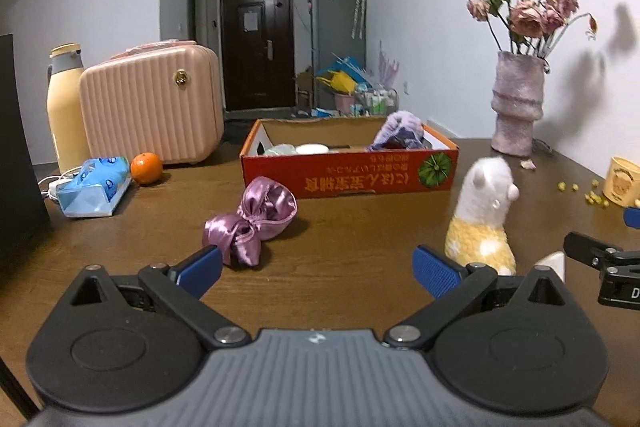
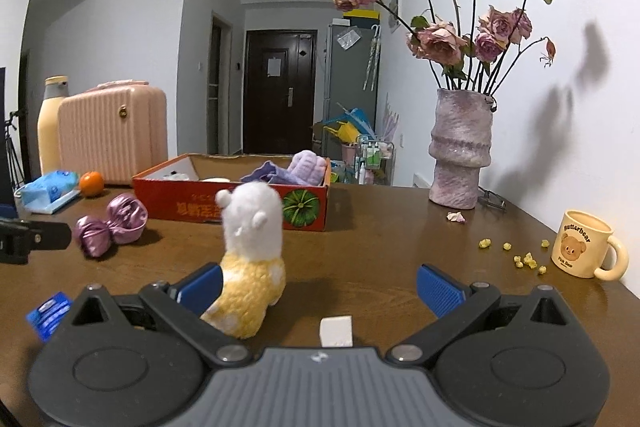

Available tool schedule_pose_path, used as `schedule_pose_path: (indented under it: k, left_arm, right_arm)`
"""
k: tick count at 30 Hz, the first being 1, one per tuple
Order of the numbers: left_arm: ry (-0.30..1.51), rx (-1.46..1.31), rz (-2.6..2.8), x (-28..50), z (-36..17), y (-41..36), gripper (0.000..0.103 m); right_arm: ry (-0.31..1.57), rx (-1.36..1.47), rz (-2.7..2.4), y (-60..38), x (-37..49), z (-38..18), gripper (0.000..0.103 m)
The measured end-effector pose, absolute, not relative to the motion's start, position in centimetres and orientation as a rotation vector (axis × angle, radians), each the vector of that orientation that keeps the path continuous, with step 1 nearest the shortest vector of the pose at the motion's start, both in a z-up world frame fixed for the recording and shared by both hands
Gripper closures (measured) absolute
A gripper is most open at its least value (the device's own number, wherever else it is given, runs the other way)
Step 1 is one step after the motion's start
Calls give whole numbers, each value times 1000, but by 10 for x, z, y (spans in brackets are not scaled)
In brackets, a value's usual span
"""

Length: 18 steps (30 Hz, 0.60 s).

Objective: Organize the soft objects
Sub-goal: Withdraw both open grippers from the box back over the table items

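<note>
Mug [image 2: 582,247] reads "Butterbear"; box print unreadable.

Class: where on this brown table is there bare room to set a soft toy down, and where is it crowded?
Bare: between plush alpaca and bear mug; before the red cardboard box. Crowded: far left, by the pink case, orange and tissue pack.

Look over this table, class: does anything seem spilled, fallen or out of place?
Yes. Small yellow bits lie scattered on the table beside the bear mug, like a spill. A fallen petal lies at the foot of the vase, whose roses look dried and wilted.
</note>
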State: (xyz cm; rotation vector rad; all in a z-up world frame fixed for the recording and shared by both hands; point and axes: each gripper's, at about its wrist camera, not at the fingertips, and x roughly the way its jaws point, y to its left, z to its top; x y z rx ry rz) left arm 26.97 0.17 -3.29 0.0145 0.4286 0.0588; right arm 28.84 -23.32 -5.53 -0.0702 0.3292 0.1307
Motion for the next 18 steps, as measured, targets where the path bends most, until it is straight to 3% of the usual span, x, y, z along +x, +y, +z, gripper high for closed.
schedule_pose_path:
  k: [18]
  left_arm:
    - [725, 54, -32, 249, -47, 7, 0]
  right_arm:
    - [426, -107, 139, -219, 242, -61, 0]
